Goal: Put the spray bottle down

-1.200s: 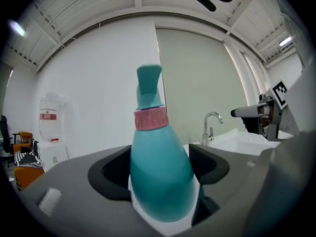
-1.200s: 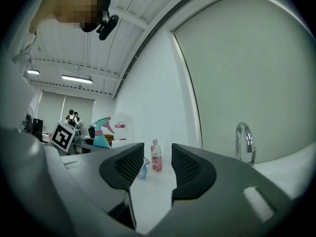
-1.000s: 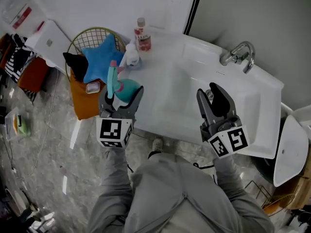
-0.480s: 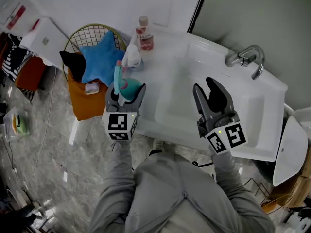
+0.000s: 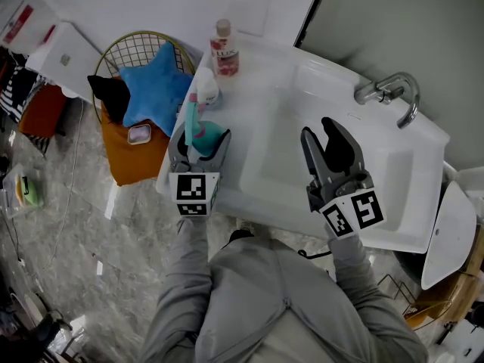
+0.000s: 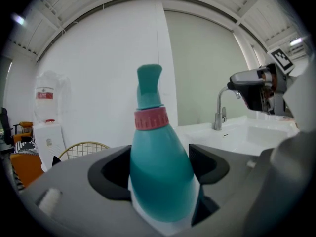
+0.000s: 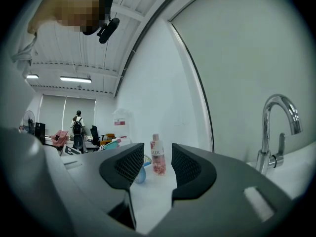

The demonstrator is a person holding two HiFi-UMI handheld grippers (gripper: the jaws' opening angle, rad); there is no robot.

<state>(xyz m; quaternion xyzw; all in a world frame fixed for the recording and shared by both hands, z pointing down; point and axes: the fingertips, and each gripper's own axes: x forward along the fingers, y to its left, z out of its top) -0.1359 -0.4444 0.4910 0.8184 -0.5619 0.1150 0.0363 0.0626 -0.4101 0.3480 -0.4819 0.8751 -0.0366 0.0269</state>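
Teal spray bottle [image 6: 160, 177] sits clenched in the left claw [image 5: 200, 140] by the worktop [image 5: 257, 89] edge, not yet released; the right claw [image 7: 158, 172] gapes empty.

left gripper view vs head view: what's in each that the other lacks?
Left gripper view only: a close look at the left gripper, both jaws pressed against the sides of the upright teal spray bottle, with the ceiling above.
Head view only: the blue star cushion, the pink bottle on the counter, the grey floor, and the person's sleeves.
Both: the spray bottle, wire basket, faucet, white sink and right gripper.
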